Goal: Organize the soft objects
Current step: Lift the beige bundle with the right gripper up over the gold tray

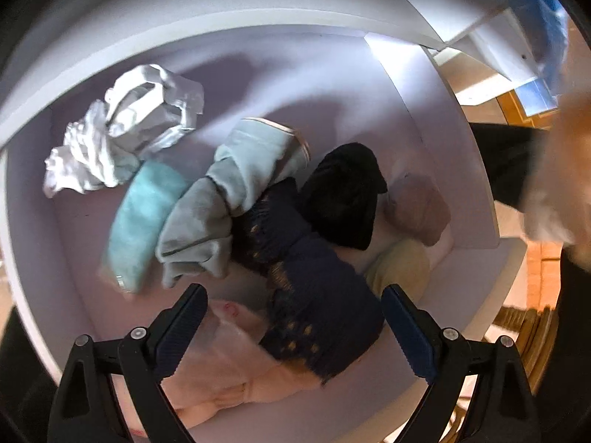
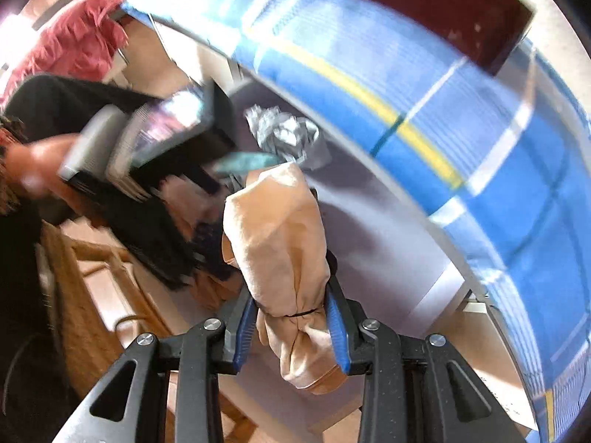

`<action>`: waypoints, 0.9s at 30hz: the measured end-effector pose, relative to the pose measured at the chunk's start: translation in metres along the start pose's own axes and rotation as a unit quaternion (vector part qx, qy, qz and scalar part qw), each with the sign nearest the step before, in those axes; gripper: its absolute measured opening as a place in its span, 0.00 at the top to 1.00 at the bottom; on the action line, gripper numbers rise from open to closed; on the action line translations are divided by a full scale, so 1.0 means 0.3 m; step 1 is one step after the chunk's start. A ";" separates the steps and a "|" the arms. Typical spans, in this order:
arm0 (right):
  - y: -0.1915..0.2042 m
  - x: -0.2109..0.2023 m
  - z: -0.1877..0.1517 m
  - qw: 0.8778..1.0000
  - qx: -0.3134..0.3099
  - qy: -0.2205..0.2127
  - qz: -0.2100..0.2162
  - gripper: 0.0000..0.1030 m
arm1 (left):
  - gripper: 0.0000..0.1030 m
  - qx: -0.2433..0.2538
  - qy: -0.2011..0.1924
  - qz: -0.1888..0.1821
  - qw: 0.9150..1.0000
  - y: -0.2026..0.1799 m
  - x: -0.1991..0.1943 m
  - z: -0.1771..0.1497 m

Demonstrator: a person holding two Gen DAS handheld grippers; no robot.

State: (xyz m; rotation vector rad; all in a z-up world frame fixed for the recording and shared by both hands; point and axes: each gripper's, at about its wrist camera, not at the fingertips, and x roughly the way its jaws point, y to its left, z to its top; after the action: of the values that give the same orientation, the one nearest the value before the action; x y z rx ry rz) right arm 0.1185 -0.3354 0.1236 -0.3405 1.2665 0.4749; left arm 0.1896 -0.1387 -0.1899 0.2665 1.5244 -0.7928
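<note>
Left gripper [image 1: 291, 317] hangs spread wide over a white drawer [image 1: 436, 118] of rolled socks, bare floor near its back wall. Right gripper [image 2: 291, 317] is clamped on a tan bundle [image 2: 277, 243] beside the drawer's edge.

Right hand-held gripper [image 2: 291, 317] is clamped on a tan cloth bundle [image 2: 280, 243], over a white drawer [image 2: 369, 236] with a crumpled grey cloth [image 2: 284, 134] inside, blue plaid bedding [image 2: 480, 140] just beside it.

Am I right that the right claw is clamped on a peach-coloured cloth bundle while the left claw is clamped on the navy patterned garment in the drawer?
Not quite: the left wrist view shows the left claw open above the navy patterned garment, not clamped on it. The right claw is indeed shut on the peach-coloured cloth bundle, as the right wrist view shows.
</note>
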 end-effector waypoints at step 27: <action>-0.186 -0.555 0.026 0.975 0.162 -0.150 -0.009 0.66 | 0.37 -0.022 0.003 0.007 1.000 -0.006 0.186 0.014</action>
State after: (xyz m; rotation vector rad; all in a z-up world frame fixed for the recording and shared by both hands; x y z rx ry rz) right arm 0.1164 -0.4045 0.2852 -0.0027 1.0237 0.2847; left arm 0.1842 -0.1590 -0.2418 0.2472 1.5421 -0.7460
